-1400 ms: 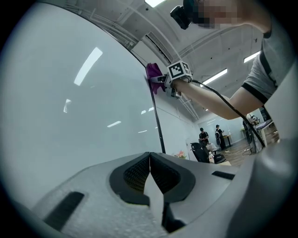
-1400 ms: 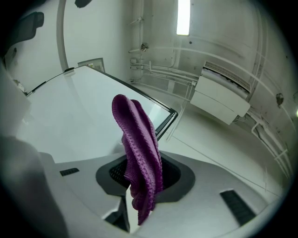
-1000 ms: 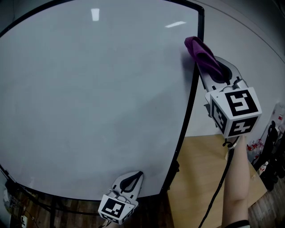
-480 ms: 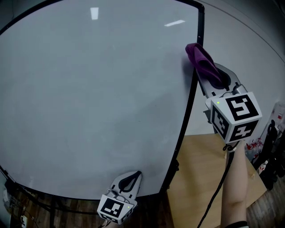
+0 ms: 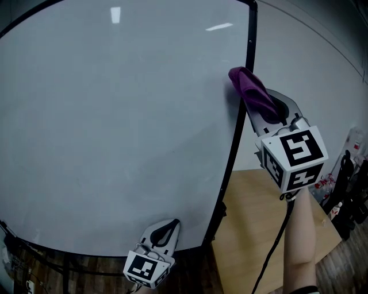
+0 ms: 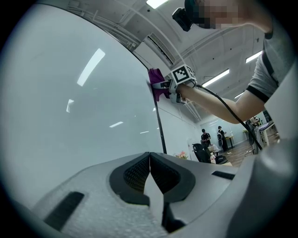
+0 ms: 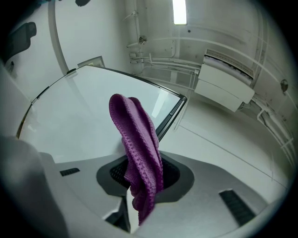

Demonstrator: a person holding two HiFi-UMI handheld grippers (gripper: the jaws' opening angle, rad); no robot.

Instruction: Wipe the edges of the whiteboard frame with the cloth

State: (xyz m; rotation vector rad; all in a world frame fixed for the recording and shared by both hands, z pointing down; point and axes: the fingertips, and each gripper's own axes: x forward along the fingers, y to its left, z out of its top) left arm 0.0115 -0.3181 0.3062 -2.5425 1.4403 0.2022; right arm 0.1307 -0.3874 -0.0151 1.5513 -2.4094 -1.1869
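As lights (image 5: 115, 14) glint off the whiteboard (image 5: 115, 126), the right hand-held gripper (image 5: 264, 110) clamps cloth (image 5: 251, 92) at its frame (image 5: 233, 155), left hand-held gripper (image 5: 172, 225) closed.

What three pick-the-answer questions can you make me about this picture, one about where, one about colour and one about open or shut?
1. Where is the cloth?
A. At the right edge of the whiteboard frame
B. In the left claw
C. At the frame's bottom edge

2. What colour is the cloth?
A. Green
B. Purple
C. Yellow

3. How is the left claw?
A. Wide open
B. Shut on the cloth
C. Shut, holding nothing

Answers:
1 A: the head view shows the cloth against the black strip on the right side.
2 B: the head view and the right gripper view both show it purple.
3 C: its jaws meet with nothing between them, while the right claw grips the cloth.
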